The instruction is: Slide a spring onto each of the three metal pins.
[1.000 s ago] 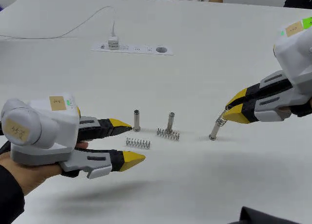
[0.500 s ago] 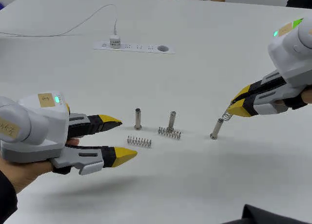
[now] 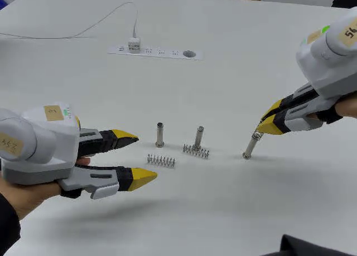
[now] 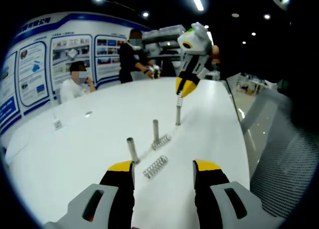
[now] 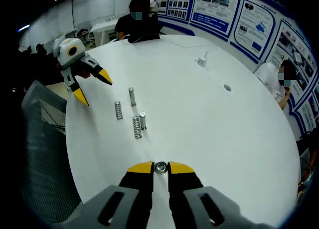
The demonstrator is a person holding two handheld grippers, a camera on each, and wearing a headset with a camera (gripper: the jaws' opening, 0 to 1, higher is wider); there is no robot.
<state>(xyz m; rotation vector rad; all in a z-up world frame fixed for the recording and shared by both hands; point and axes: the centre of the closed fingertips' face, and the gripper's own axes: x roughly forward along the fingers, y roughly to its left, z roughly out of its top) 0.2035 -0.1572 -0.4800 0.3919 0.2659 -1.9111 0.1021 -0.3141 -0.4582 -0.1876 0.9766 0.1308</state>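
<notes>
Three metal pins stand on the white table point(image 3: 223, 88): the left pin point(image 3: 160, 134), the middle pin point(image 3: 198, 138) and a right pin point(image 3: 248, 149) that leans toward my right gripper point(image 3: 266, 126). That gripper is shut on a spring point(image 3: 256, 135), whose lower end sits at the leaning pin's top point(image 5: 160, 166). Two loose springs lie flat, one point(image 3: 161, 160) in front of the left pin and one point(image 3: 196, 151) against the middle pin. My left gripper point(image 3: 139, 156) hovers open to the left of them, holding nothing; the nearer spring point(image 4: 155, 166) lies between its jaws' line of sight.
A white power strip point(image 3: 159, 51) with a plug and cable lies at the table's far side. People stand and sit beyond the far edge. A dark object point(image 3: 304, 247) pokes in at the bottom right corner.
My right gripper has come down and left, bringing the hanging spring onto the top of the leaning pin. The left gripper has stayed about where it was, open.
</notes>
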